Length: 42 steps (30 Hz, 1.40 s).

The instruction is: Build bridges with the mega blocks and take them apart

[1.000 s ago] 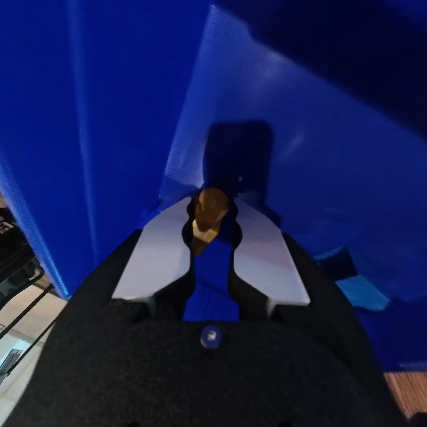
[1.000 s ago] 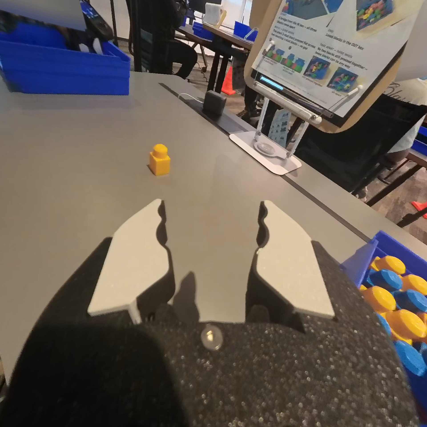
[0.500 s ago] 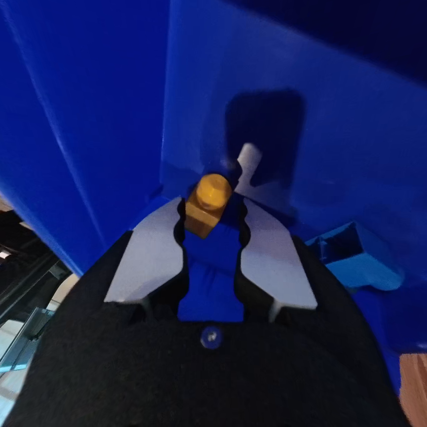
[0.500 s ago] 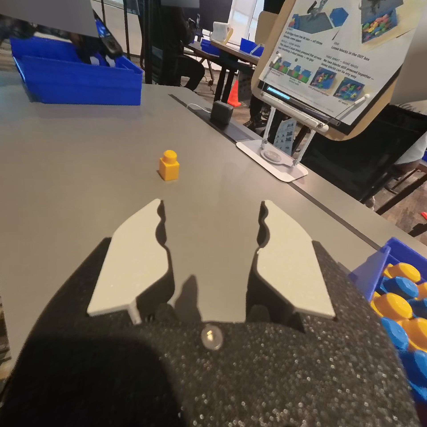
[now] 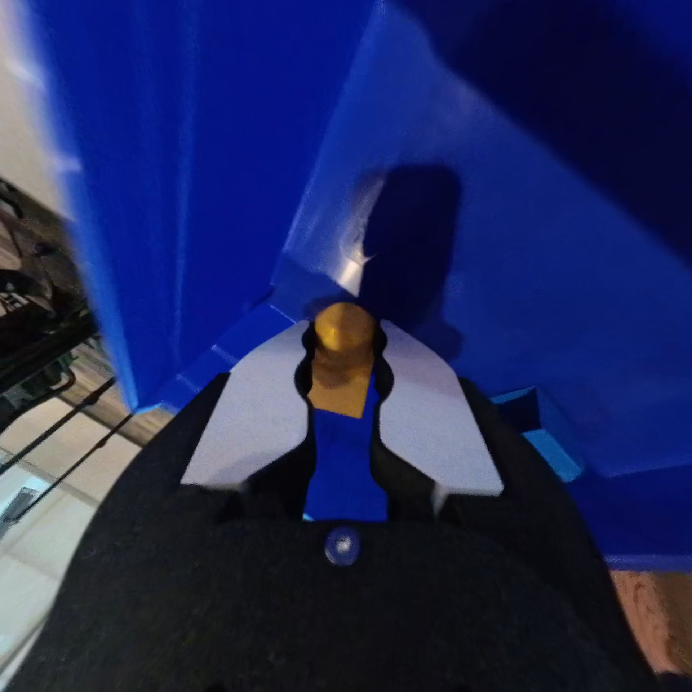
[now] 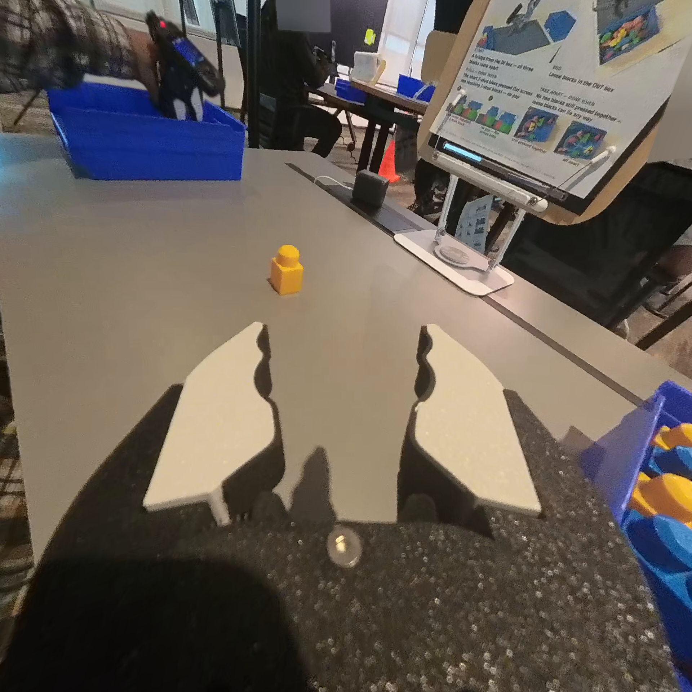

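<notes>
In the left wrist view my left gripper (image 5: 344, 329) is inside a blue bin (image 5: 209, 157), near its corner. It is shut on a small yellow one-stud block (image 5: 342, 359), with the stud pointing away from me. A light blue block (image 5: 543, 438) lies on the bin floor to the right. In the right wrist view my right gripper (image 6: 342, 329) is open and empty, a little above the grey table (image 6: 131, 269). Another yellow one-stud block (image 6: 286, 270) stands upright on the table ahead and slightly left of it. The left gripper (image 6: 179, 93) shows far off in the far bin (image 6: 149, 146).
A blue bin (image 6: 618, 460) with several yellow and blue blocks sits at the table's right front edge. An instruction board on a stand (image 6: 543, 93) and a small black box (image 6: 370, 189) stand along the right side. A person sits at tables behind. The grippers' ends are close to 75 cm from one another.
The yellow block has turned between the left fingers, which loosened and then closed on it again in the bin corner. The right gripper's view has swung, bringing the far bin more into view; it stays open.
</notes>
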Tool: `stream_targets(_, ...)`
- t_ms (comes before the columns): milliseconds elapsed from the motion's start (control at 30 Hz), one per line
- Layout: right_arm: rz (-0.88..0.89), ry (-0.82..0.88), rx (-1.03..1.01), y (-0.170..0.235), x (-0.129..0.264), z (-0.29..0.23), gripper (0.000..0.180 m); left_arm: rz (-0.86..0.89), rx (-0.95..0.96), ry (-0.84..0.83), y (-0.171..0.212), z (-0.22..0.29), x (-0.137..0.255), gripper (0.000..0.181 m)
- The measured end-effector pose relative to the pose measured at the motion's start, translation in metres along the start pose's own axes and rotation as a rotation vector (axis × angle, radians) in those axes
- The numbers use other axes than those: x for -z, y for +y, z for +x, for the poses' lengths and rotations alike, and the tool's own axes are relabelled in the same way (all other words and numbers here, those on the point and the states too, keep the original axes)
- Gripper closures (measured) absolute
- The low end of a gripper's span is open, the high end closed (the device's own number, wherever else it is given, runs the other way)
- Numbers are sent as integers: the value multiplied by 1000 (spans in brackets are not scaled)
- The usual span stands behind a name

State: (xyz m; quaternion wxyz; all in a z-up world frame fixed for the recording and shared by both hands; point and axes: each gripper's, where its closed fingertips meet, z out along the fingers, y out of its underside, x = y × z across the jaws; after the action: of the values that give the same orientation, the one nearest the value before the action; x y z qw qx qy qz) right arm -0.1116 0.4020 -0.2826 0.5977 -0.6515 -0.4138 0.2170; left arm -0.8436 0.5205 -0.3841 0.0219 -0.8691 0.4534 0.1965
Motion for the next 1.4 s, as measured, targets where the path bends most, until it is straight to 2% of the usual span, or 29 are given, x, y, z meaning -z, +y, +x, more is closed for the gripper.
stream_targets(33, 0, -2, -3, 2, 1, 0, 104, 43, 34, -16, -5, -3, 13, 151)
stream_targets(167, 17, -2, -17, 7, 8, 4, 106, 275, 153, -58, -42, -5, 83, 151)
stream_targets(300, 48, -18, -23, 2, 9, 10, 107, 568, 223, -5, -111, 17, 169, 151)
stream_targets(500, 91, -102, 24, -15, -18, 16, 106, 1060, 143, 252, -256, 116, 288, 151)
stream_targets(633, 130, -185, 14, -26, -53, 18, 106, 1267, 12, 435, -335, 191, 330, 151)
stream_targets(800, 179, -306, -14, -42, -99, 10, 108, 1404, -56, 640, -391, 244, 338, 151)
stream_targets(1000, 147, -415, 0, -42, -151, -5, 107, 1446, -56, 783, -414, 252, 327, 151)
stream_targets(1200, 142, -500, -88, -42, -180, -13, 113, 1444, -99, 819, -427, 264, 303, 151)
stream_targets(1400, 133, -493, -172, -38, -192, -14, 121, 1428, -73, 819, -434, 262, 292, 151)
